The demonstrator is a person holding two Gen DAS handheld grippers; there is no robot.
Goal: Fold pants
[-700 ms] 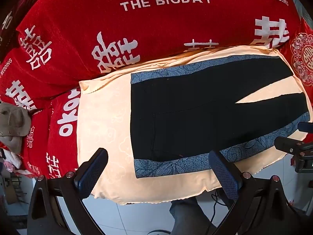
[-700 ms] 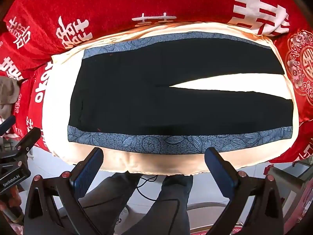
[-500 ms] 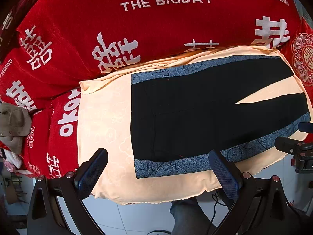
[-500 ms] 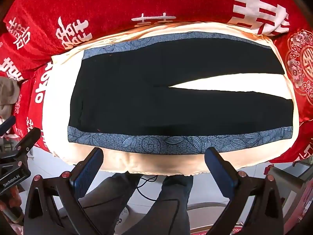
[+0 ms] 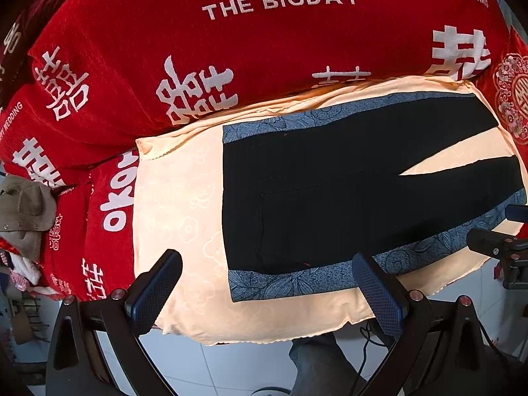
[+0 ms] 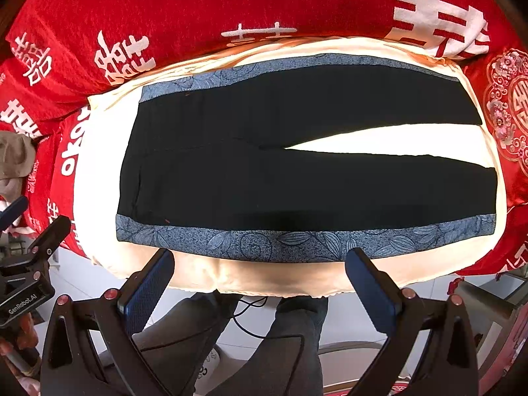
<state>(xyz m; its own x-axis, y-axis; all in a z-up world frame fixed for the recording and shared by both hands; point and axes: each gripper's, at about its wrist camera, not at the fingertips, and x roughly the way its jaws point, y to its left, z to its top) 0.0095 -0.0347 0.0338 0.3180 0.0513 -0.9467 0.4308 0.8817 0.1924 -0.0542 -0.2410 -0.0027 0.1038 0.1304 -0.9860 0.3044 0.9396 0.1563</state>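
Observation:
Black pants [image 6: 264, 171] with blue leaf-patterned side stripes lie flat on a cream cushion [image 6: 264, 280], waistband to the left, both legs spread to the right with a wedge of cream between them. The left wrist view has the same pants [image 5: 330, 198] with the waistband near the middle. My left gripper [image 5: 264, 283] hovers open above the cushion's [image 5: 178, 217] near edge, by the waist corner. Over the near striped edge my right gripper [image 6: 260, 277] is open too. Nothing sits between either pair of fingers.
Red wedding bedding [image 5: 264, 49] with white lettering rises behind and around the cushion. A tan cap [image 5: 23, 211] lies at the far left. A person's legs [image 6: 264, 346] and white floor tiles [image 5: 231, 363] show below the cushion edge, with a cable on the floor.

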